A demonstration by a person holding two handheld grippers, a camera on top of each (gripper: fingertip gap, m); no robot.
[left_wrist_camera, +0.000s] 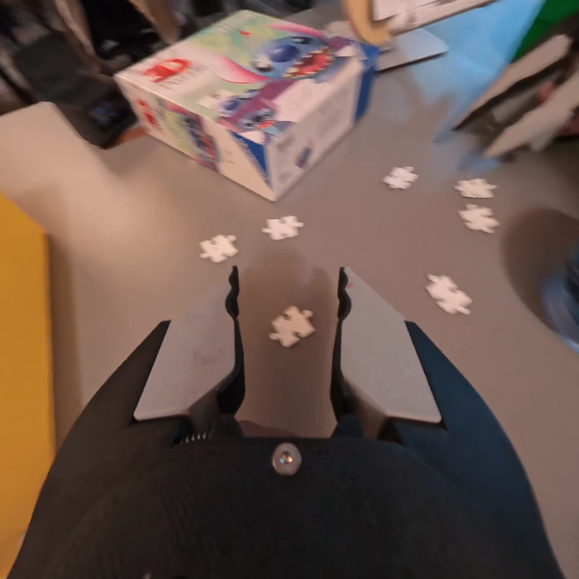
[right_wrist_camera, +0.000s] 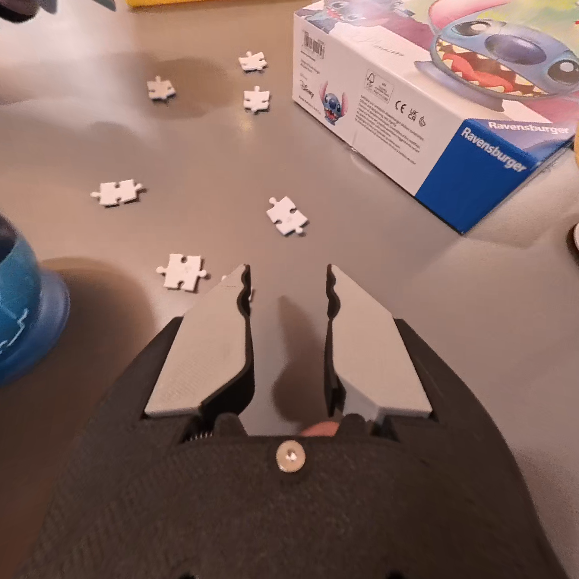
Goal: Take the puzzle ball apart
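Note:
The blue puzzle ball [right_wrist_camera: 15, 307] stands on its blue base at the left edge of the right wrist view; a blurred bit of it shows at the right edge of the left wrist view [left_wrist_camera: 567, 300]. Several white puzzle pieces lie face down on the grey table. One piece [left_wrist_camera: 292, 326] lies on the table between the fingers of my open, empty left gripper [left_wrist_camera: 287, 271]. My right gripper [right_wrist_camera: 288, 272] is open and empty above the table, with a piece [right_wrist_camera: 183, 272] just left of its left fingertip and another piece [right_wrist_camera: 286, 215] ahead.
The colourful puzzle box [left_wrist_camera: 247, 103] lies ahead of the left gripper and at the upper right in the right wrist view [right_wrist_camera: 438, 103]. A yellow object [left_wrist_camera: 22, 313] is at the left. Grey cardboard and blue sheets [left_wrist_camera: 517, 103] stand at the far right. The left gripper's tips are roughly 25 centimeters from the right gripper's.

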